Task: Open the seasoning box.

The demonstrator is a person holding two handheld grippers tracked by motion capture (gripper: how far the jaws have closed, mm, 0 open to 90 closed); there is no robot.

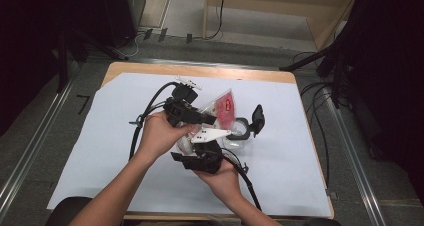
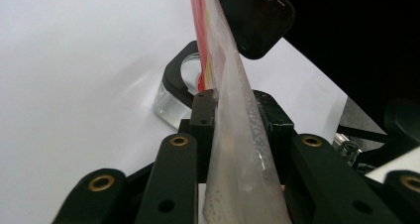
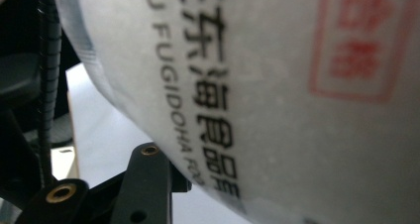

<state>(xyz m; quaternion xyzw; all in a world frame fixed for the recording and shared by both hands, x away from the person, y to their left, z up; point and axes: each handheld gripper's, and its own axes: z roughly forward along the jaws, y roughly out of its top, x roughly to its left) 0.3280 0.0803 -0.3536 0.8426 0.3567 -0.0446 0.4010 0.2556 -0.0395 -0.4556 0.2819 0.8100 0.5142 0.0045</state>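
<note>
A clear plastic bag (image 1: 223, 108) with red and white contents and printed text hangs above the table between both grippers. My left gripper (image 1: 210, 117) comes in from the left, and in the left gripper view its pads (image 2: 203, 112) press on the bag's thin edge (image 2: 237, 149). My right gripper (image 1: 196, 147) is below the bag and points up at it. In the right gripper view the bag's printed side (image 3: 272, 85) bulges right over the jaws; one black finger (image 3: 148, 179) shows at its left, and the other is hidden behind the bag.
A clear round container (image 1: 239, 132) with a black rim stands just right of the grippers, its black lid (image 1: 257, 118) flipped up. The container (image 2: 173, 92) and its lid (image 2: 257, 21) lie beyond the bag. White paper (image 1: 100, 136) covers the wooden table. Cables trail from both grippers.
</note>
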